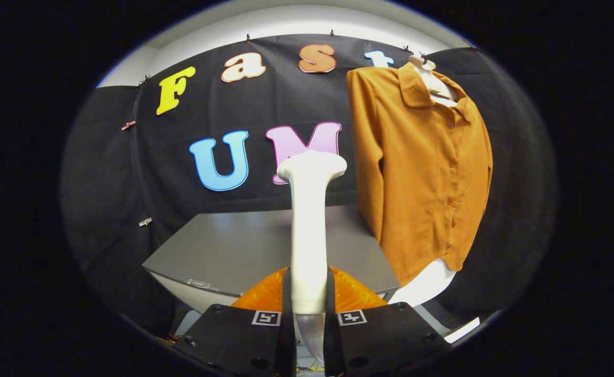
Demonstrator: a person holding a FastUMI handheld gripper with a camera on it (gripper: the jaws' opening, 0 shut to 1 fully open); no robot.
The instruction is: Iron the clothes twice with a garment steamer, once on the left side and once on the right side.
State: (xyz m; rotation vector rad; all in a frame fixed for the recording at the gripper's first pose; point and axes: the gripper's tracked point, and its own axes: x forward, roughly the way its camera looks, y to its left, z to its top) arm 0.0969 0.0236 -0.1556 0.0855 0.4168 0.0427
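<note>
tool (308, 293) pinching upright white garment steamer (308, 220), left of buttoned mustard shirt (422, 167) on white mannequin (424, 285)

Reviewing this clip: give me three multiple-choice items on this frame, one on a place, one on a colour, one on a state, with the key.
1. Where is the shirt relative to the garment steamer?
A. beyond the fingers, off to one side of the steamer
B. flat on the table
C. between the fingers

2. What colour is the shirt?
A. blue
B. orange-brown
C. white

3. What is the gripper doing?
A. open, holding nothing
B. shut on the steamer's handle
C. pinching the shirt

Key: 1 A, it hangs on a white mannequin past the table; 2 B, fabric shows that colour; 3 B, both fingers press the handle.
</note>
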